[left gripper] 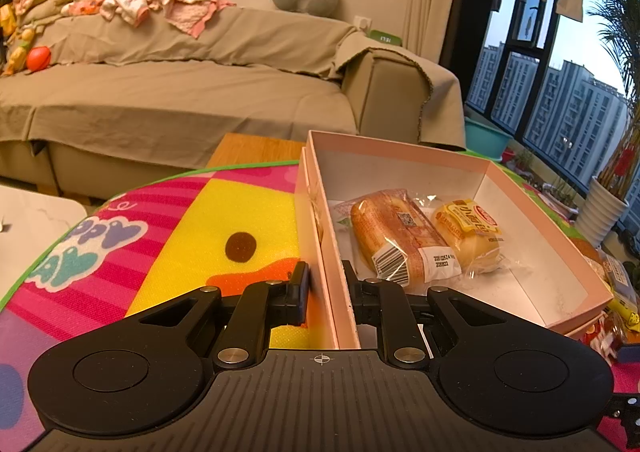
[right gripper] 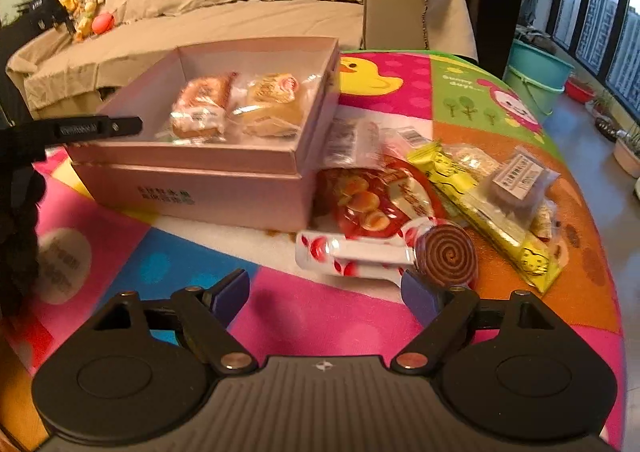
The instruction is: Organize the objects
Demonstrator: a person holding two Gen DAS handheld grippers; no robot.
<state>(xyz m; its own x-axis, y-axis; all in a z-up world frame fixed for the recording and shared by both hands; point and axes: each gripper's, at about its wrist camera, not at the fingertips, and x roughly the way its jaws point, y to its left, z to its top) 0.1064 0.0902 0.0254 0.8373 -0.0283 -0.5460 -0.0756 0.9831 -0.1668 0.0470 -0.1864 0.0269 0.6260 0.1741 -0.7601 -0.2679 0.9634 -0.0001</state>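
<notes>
Clamping the box wall (left gripper: pixel 340 316), left tongs (left gripper: pixel 326 284) hide its rim.

Pink box (left gripper: pixel 344 316): open, shallow, white inside; its near-left wall sits between left tongs (left gripper: pixel 326 284) fingers, which close on it. It rests on second pink box (right gripper: pixel 208 194) with dark print.

Inside, just ahead of left tongs: two wrapped bread buns side by side, brown bun (left gripper: pixel 394 238) with barcode, yellow-label bun (left gripper: pixel 468 234) to its right.

Swirl-roll candy packet (right gripper: pixel 400 252): lies flat just ahead of right tongs (right gripper: pixel 324 292), between spread fingers, roll end touching right finger. Beyond, to right: loose snack packets (right gripper: pixel 472 180) heaped beside box.
</notes>
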